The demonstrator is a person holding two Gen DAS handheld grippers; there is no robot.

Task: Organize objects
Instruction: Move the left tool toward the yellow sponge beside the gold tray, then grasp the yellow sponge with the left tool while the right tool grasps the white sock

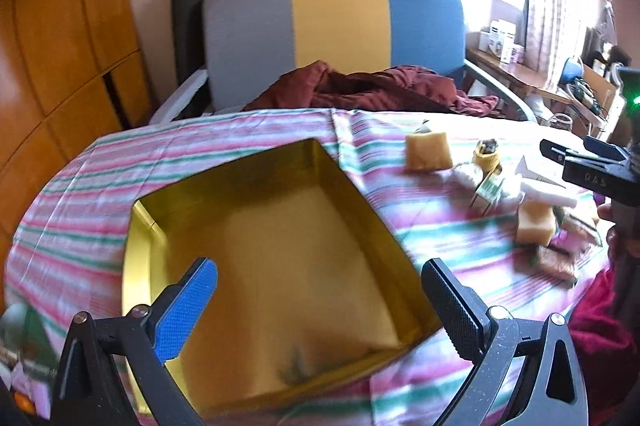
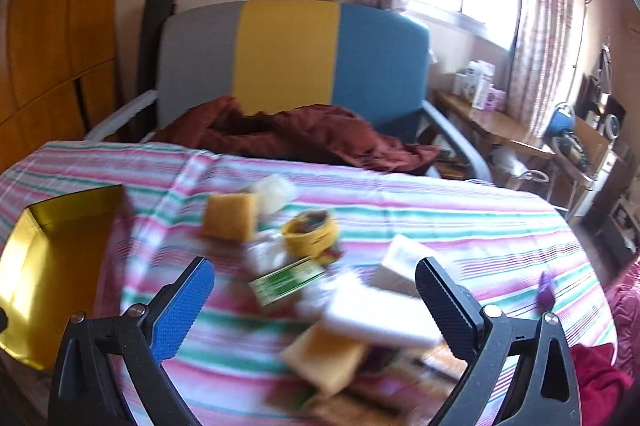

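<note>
Left gripper [image 1: 320,300] spread above gold box [image 1: 280,266] rim.

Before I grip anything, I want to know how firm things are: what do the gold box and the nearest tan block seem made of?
The gold box looks like glossy foil-faced card or thin metal: mirror-like walls, sharp folded corners. The tan block looks like soft, matte sponge with rounded edges, though blur leaves this uncertain.
</note>
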